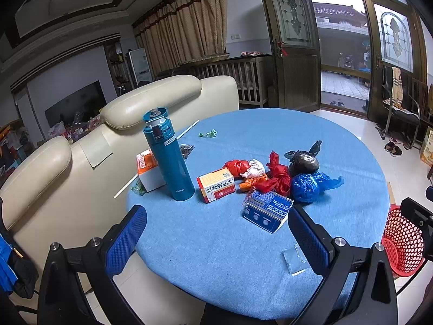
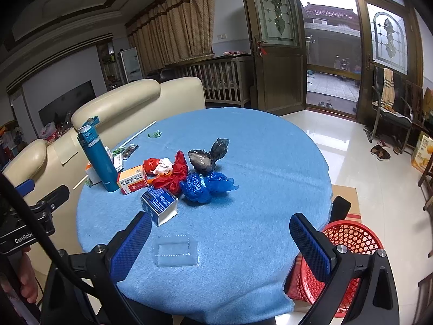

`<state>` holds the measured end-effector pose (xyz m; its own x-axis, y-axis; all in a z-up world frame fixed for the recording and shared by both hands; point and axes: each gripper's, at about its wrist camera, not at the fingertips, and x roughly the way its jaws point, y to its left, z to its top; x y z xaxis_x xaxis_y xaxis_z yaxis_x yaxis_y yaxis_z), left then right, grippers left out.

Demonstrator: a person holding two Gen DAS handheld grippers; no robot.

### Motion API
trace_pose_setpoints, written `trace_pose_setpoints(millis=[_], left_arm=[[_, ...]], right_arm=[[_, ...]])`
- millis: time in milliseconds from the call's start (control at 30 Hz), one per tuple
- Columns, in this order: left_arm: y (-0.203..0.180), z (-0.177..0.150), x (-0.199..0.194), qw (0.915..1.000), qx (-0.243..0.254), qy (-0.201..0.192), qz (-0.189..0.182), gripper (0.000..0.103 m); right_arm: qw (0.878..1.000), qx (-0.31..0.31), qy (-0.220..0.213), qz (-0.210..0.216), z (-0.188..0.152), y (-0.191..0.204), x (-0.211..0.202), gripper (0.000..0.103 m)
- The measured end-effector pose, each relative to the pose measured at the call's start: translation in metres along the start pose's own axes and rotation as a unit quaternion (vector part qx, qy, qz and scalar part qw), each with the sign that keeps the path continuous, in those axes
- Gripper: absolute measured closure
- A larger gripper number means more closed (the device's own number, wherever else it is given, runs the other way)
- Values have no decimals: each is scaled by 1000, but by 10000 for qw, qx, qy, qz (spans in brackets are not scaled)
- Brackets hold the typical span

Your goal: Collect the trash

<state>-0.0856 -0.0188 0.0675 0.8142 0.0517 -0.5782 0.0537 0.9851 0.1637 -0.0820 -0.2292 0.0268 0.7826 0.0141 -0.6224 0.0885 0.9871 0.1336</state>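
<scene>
Poking past the bench's [image 2: 257, 140] right edge, red basket [image 2: 349, 241] half-hidden; "GenRobo" legible on left hand-held gripper [image 1: 216, 233]; both hand-held grippers, right hand-held gripper [image 2: 219, 243] included, spread empty.

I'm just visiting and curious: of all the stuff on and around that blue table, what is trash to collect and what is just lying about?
Likely for the job:
- blue plastic bag
- black bag
- red bag
- crumpled white paper
- green wrapper
- red basket, beside the table

Probably just lying about:
- teal flask
- orange medicine box
- blue box
- sofa
</scene>
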Motion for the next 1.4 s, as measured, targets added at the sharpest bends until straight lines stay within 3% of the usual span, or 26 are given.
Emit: trace_pose_setpoints(millis=[467, 700, 900, 1167, 1400], left_arm=[[-2, -5, 9, 9997, 16, 172, -144, 0], [-13, -13, 24, 9954, 175, 504, -793, 0], [-39, -31, 60, 9805, 702, 1007, -1534, 0], [-81, -46, 102, 9450, 1380, 1247, -2691, 0], [-102, -53, 128, 9289, 1639, 1334, -3040, 0]], right_arm=[[9999, 122, -64, -15, -3, -5, 9, 0], [9997, 233, -106, -56, -5, -11, 14, 0], [9990, 433, 82, -112, -6, -29, 33, 0], [9905, 1177, 675, 225, -7, -69, 68, 0], [9805, 1514, 1067, 654, -2, -82, 104, 0]])
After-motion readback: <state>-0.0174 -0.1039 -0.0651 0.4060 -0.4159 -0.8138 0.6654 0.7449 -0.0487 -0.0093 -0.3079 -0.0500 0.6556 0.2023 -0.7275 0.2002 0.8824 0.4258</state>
